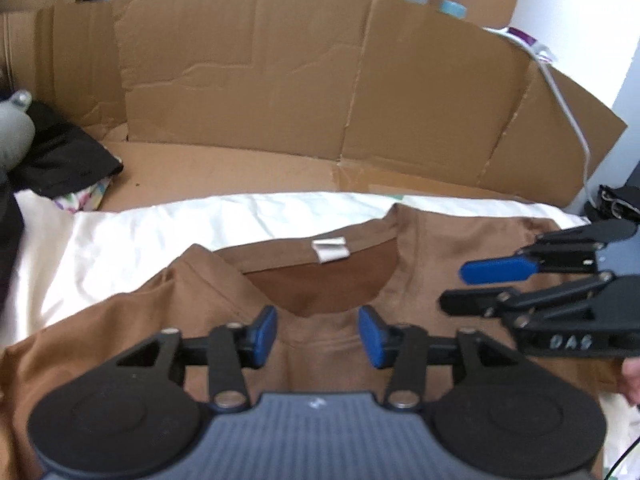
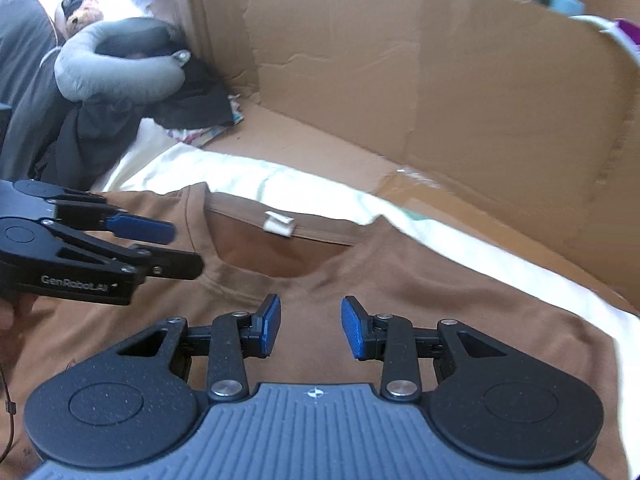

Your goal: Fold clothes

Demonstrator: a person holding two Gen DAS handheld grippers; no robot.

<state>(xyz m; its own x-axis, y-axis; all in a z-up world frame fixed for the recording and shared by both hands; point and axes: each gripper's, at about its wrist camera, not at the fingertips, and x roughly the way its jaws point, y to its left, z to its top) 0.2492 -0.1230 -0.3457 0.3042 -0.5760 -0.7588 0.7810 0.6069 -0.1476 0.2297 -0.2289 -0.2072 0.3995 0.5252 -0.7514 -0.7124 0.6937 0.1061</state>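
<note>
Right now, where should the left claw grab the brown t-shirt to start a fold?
Take the brown t-shirt at its left shoulder seam, coming down from above and outside. It lies flat, collar facing away, and the shoulder edge is free on the white sheet.

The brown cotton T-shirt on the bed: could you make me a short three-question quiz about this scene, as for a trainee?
1. True or false: the brown cotton T-shirt lies with its neck opening towards the brown cardboard sheet.
2. What is between the blue pads of the left gripper? A) a pinched fold of cloth B) nothing C) the small white neck label
3. Fill in: under the shirt lies a ____ bedsheet.

Key: 1 true. 2 B; the right gripper also holds nothing. 3 white.
</note>
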